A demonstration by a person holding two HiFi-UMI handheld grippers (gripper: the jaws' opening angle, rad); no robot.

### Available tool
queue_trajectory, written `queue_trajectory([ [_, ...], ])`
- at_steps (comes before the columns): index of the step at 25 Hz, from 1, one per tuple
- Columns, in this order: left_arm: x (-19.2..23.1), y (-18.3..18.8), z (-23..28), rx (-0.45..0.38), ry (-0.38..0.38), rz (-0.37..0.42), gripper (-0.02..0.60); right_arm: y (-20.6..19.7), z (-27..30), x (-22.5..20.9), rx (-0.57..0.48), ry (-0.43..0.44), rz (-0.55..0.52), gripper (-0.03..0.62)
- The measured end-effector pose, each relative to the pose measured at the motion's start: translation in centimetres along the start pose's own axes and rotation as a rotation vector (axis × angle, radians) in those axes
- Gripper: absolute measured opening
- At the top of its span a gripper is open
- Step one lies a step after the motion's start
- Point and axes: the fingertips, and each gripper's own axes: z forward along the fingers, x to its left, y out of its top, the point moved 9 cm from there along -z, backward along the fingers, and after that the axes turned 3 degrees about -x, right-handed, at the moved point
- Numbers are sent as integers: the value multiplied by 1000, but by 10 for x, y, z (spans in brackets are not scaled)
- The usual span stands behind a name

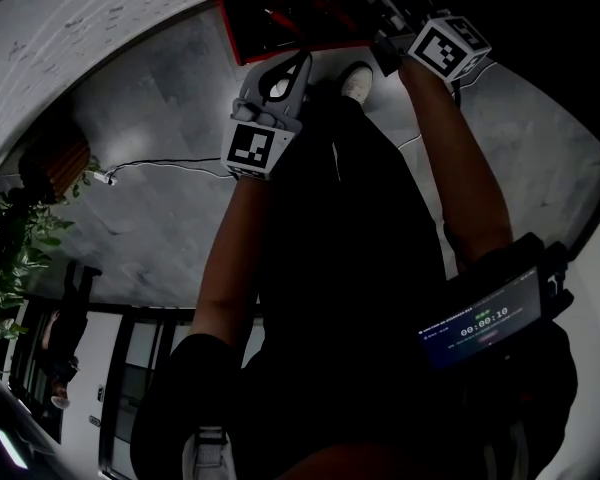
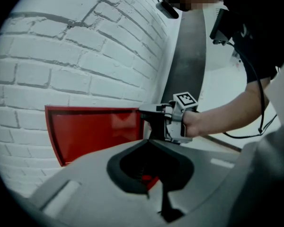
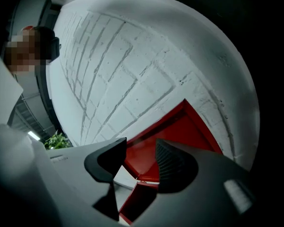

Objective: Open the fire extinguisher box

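The red fire extinguisher box [image 1: 280,23] sits low against the white brick wall, and its door [image 2: 94,131] stands swung open. My right gripper [image 3: 141,141] is open. The door's red edge [image 3: 146,162] lies in the gap between its jaws, and the pads do not press on it. In the left gripper view the right gripper [image 2: 149,111] sits at the door's free edge. My left gripper [image 1: 292,66] hangs just in front of the box with its tips [image 2: 148,141] meeting, shut on nothing. The box's inside is dark.
White brick wall [image 2: 75,46] behind the box. Grey floor [image 1: 150,98] with a thin cable [image 1: 160,166]. A leafy plant [image 1: 10,248] stands at the left. The person's shoe [image 1: 358,80] is close to the box. A small screen [image 1: 480,323] is strapped to the right forearm.
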Motion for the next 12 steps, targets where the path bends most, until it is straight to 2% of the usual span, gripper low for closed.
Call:
queue_trajectory([
  [3, 3, 6, -4, -4, 2, 4, 2, 1, -3, 16, 24, 38, -61, 179],
  [6, -2, 23, -20, -25, -4, 11, 2, 6, -16, 44, 65, 81, -153, 142],
  [9, -15, 50, -42, -34, -25, 21, 2, 17, -35, 83, 109, 153, -248, 75],
  [12, -34, 87, -64, -33, -67, 6, 2, 35, -55, 129, 142, 214, -345, 66],
])
